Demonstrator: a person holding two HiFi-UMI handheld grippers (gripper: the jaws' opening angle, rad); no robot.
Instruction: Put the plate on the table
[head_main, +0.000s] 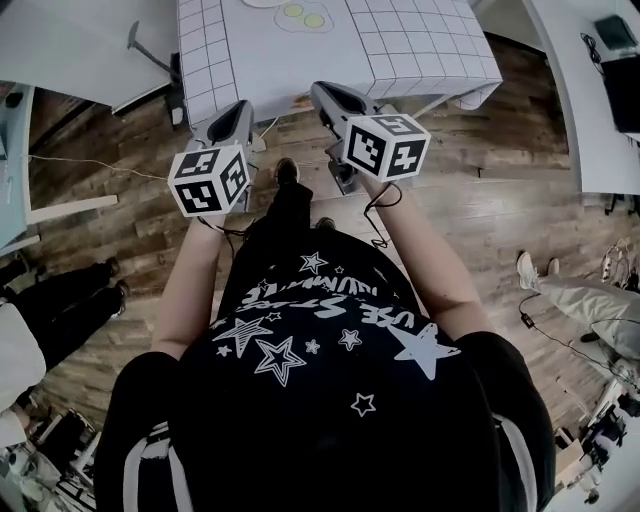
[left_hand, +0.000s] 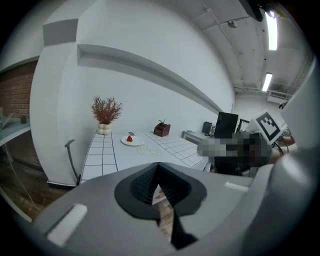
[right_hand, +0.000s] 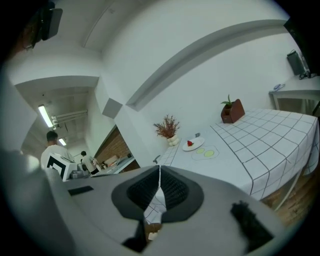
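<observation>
A white plate (left_hand: 132, 140) with a red strawberry on it lies toward the far end of the table (head_main: 420, 45), which has a white checked cloth. The right gripper view has the plate (right_hand: 192, 145) beside an egg-shaped mat (right_hand: 206, 152). In the head view only the mat (head_main: 300, 15) and a sliver of plate at the top edge are seen. I hold both grippers in the air before the table's near edge. The left gripper (head_main: 240, 108) and the right gripper (head_main: 322, 92) are both shut with nothing between their jaws, well short of the plate.
A vase of dried red twigs (left_hand: 105, 127) and a brown box with a small plant (left_hand: 161, 130) stand at the table's far end. A chair (head_main: 150, 50) sits at its left side. People stand on the wooden floor at left (head_main: 60, 290) and right (head_main: 570, 295).
</observation>
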